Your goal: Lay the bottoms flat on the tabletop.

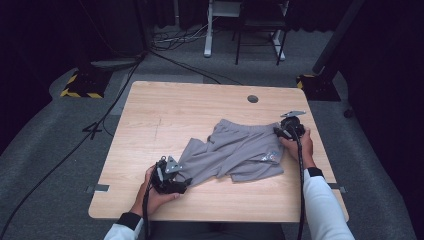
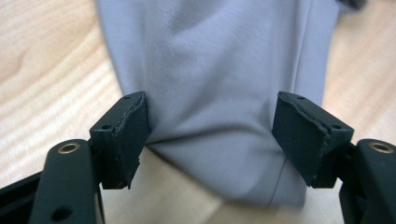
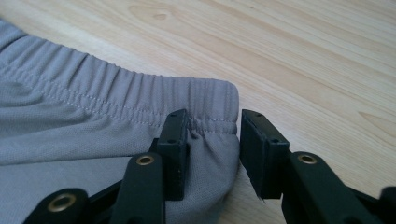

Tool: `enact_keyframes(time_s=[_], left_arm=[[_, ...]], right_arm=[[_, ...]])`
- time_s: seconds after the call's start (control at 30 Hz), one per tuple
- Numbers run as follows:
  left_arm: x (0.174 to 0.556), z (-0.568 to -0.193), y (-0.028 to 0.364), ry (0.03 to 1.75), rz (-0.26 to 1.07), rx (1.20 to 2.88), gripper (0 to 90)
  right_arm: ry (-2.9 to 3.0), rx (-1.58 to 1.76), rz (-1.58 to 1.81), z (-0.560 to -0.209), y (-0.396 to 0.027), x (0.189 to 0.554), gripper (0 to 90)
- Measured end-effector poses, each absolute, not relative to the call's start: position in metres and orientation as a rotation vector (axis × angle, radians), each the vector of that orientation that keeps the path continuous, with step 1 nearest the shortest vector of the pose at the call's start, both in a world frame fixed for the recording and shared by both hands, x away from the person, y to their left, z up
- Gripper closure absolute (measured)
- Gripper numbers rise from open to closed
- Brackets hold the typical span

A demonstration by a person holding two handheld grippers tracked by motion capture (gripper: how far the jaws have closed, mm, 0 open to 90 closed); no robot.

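Note:
Grey shorts [image 1: 235, 150] lie crumpled on the wooden table [image 1: 150, 110], waistband toward the right. My left gripper [image 1: 186, 183] rests low at the near-left end of one leg. In the left gripper view its jaws [image 2: 212, 112] stand wide apart, with the leg's hem [image 2: 219, 70] lying flat between them and no pinch showing. My right gripper [image 1: 278, 132] is at the waistband's right corner. In the right gripper view that elastic corner [image 3: 205, 100] sits between the parted jaws [image 3: 215, 126]; one finger [image 3: 175, 149] lies on the cloth, the other over bare wood.
A round cable hole [image 1: 252, 98] sits near the table's far edge. Beyond the table, cables [image 1: 175, 55] run across the grey floor, with yellow-and-black stand feet [image 1: 80, 87] at the left and white desk legs [image 1: 210, 30] at the back.

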State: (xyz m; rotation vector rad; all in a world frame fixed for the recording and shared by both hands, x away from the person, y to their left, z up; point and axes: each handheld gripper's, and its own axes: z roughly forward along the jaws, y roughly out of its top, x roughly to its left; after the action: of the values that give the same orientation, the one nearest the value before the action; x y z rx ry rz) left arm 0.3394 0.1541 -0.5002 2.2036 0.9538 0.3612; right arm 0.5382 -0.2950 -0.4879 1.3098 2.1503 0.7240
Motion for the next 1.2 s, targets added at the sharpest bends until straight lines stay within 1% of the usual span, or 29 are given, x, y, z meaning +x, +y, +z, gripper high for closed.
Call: enact_keyframes(time_s=[0.07, 0.1, 0.17, 0.2, 0.3, 0.4, 0.47, 0.53, 0.57, 0.6, 0.63, 0.7, 0.73, 0.77, 0.83, 0.87, 0.93, 1.0, 1.03, 1.07, 1.17, 1.2], left_arm=[[0.332, -0.5, 0.153, 0.948, 0.357, 2.208, 26.7], [0.332, -0.5, 0.153, 0.948, 0.357, 2.208, 24.6], [0.319, -0.5, 0.147, 0.92, 0.341, 2.229, 22.4], [0.319, -0.5, 0.147, 0.92, 0.341, 2.229, 21.9], [0.306, -0.498, 0.14, 0.881, 0.302, 2.248, 21.9], [0.303, -0.495, 0.141, 0.881, 0.295, 2.243, 21.9], [0.305, -0.489, 0.146, 0.894, 0.302, 2.197, 22.1], [0.307, -0.486, 0.148, 0.899, 0.312, 2.186, 22.5], [0.313, -0.483, 0.152, 0.903, 0.321, 2.151, 22.6], [0.313, -0.483, 0.152, 0.903, 0.321, 2.151, 23.1], [0.324, -0.482, 0.154, 0.926, 0.355, 2.15, 23.4], [0.338, -0.481, 0.156, 0.963, 0.374, 2.132, 23.7], [0.338, -0.481, 0.156, 0.963, 0.374, 2.132, 24.3], [0.354, -0.48, 0.156, 0.997, 0.402, 2.112, 24.5], [0.369, -0.481, 0.155, 1.026, 0.401, 2.096, 25.1], [0.369, -0.481, 0.155, 1.026, 0.401, 2.096, 25.1], [0.382, -0.485, 0.15, 1.045, 0.408, 2.111, 24.9], [0.397, -0.493, 0.143, 1.071, 0.388, 2.128, 25.0], [0.397, -0.493, 0.143, 1.071, 0.388, 2.128, 24.7], [0.402, -0.497, 0.139, 1.081, 0.361, 2.147, 24.1], [0.401, -0.498, 0.139, 1.068, 0.322, 2.157, 23.9], [0.399, -0.498, 0.139, 1.058, 0.308, 2.166, 23.4]], right_arm=[[2.123, 1.332, 0.732, -0.489, -0.297, 0.539, 58.3], [2.116, 1.339, 0.73, -0.489, -0.298, 0.538, 56.9], [2.099, 1.348, 0.71, -0.489, -0.299, 0.538, 53.0], [2.099, 1.348, 0.71, -0.489, -0.299, 0.538, 53.0], [2.107, 1.362, 0.715, -0.488, -0.297, 0.538, 46.7], [2.122, 1.331, 0.739, -0.485, -0.294, 0.536, 45.6], [2.134, 1.271, 0.83, -0.477, -0.283, 0.532, 45.5], [2.148, 1.241, 0.84, -0.474, -0.278, 0.531, 45.6], [2.191, 1.181, 0.868, -0.469, -0.265, 0.53, 45.9], [2.208, 1.157, 0.881, -0.468, -0.259, 0.529, 46.0], [2.224, 1.136, 0.885, -0.467, -0.252, 0.529, 46.4], [2.273, 1.093, 0.892, -0.468, -0.238, 0.529, 47.3], [2.273, 1.093, 0.892, -0.468, -0.238, 0.529, 47.3], [2.318, 1.047, 0.873, -0.472, -0.223, 0.529, 49.4], [2.345, 1.024, 0.852, -0.475, -0.215, 0.531, 51.2], [2.345, 1.024, 0.852, -0.475, -0.215, 0.531, 51.2], [2.366, 1.032, 0.842, -0.479, -0.208, 0.534, 52.3], [2.372, 1.058, 0.804, -0.484, -0.205, 0.539, 53.8], [2.374, 1.064, 0.803, -0.485, -0.205, 0.54, 53.9], [2.369, 1.074, 0.806, -0.485, -0.206, 0.542, 53.9], [2.341, 1.105, 0.768, -0.485, -0.211, 0.547, 54.6], [2.318, 1.119, 0.745, -0.485, -0.213, 0.549, 53.3]])
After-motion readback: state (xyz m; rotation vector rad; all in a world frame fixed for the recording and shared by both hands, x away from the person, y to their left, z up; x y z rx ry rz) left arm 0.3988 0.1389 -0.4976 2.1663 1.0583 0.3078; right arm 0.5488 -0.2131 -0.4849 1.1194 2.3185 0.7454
